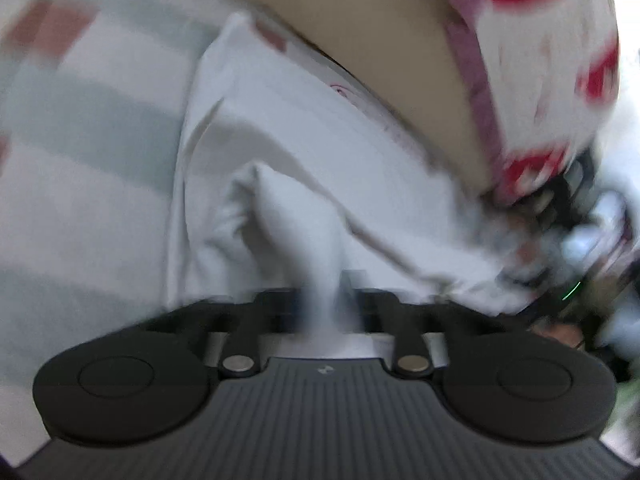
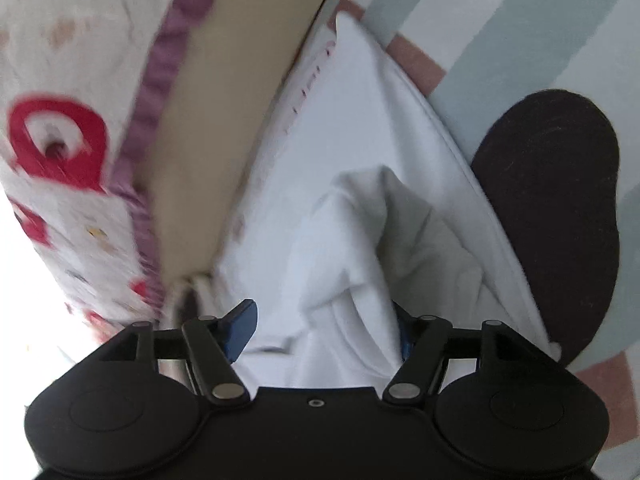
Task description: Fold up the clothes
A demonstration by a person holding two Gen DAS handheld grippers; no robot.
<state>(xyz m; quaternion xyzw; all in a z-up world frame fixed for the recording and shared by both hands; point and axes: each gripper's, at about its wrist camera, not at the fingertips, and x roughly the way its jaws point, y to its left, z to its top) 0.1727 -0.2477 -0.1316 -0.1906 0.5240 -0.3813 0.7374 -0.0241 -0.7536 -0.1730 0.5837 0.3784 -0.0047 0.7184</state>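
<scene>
I found the white garment (image 2: 352,128) lying on the striped bedding (image 2: 500,20), its far edge running up against a tan board (image 2: 192,152) at the bedding's edge, beside a red-and-white patterned cloth (image 2: 68,92). The left gripper (image 1: 324,300) had its fingers drawn together on a pinched-up ridge of the garment. The right gripper (image 2: 324,332) stood with its fingers apart, a thick bunch of the same cloth lying between them; one blue pad (image 2: 242,330) showed clear of the fabric, so I judged no firm hold there.

I judged the cloth light, soft and limp, apt to sag and slip from a shallow pinch. A hold on a hemmed edge or corner, taking all layers together, seemed soundest.

The left view was heavily blurred, so its fingertips were hard to make out and the device at its right edge could not be identified. The right gripper's far pad was hidden by cloth. A dark rounded object (image 2: 556,216) on the bedding partly bordered the garment; I could not identify it. The garment's full outline was cut off
</scene>
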